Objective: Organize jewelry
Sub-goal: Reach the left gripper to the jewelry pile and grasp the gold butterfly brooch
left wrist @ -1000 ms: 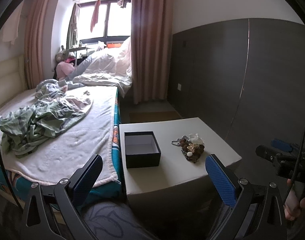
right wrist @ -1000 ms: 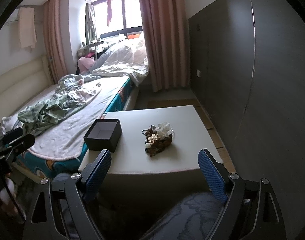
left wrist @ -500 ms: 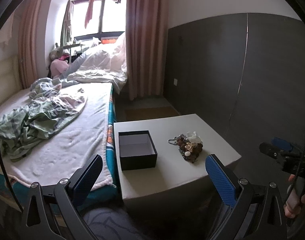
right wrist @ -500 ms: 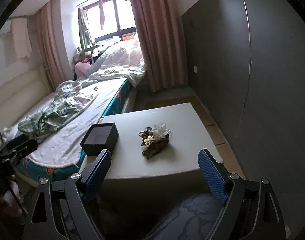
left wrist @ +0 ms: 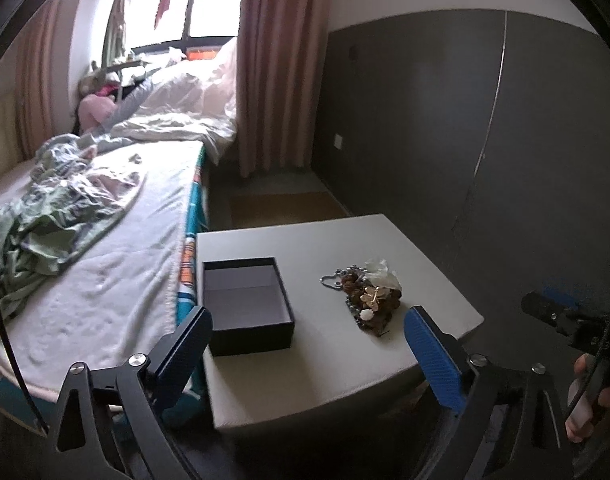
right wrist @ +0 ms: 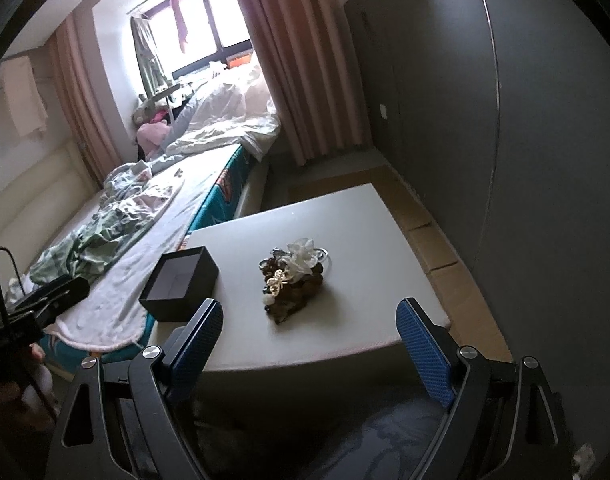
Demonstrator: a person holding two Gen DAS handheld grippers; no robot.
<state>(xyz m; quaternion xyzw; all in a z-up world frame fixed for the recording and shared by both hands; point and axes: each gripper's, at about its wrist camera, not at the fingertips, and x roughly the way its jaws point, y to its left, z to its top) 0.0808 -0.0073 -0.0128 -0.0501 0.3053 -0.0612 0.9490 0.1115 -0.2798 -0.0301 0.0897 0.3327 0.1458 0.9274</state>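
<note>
A low grey table (left wrist: 305, 376) stands beside a bed (left wrist: 117, 280), seen from two handheld grippers pointing down toward it. On the table sits an open black box (left wrist: 247, 306) with no lid in view; its pale lining shows bare, so nothing appears to be stored in it yet. To its right, apart from it, lies the jewelry pile (left wrist: 367, 298): a tangled heap of brown beads, a silver chain, a small gold ornament and a white fabric flower. It is hard to tell the separate pieces apart at this distance.

The left gripper (left wrist: 309, 356) hangs over the near table edge, its jaws wide but starting to close, with nothing between them. The right gripper (right wrist: 311, 342) hovers short of the pile, jaws spread and empty.

By this view the sorting has not begun: every piece is yet to be lifted and placed in the box.
</note>
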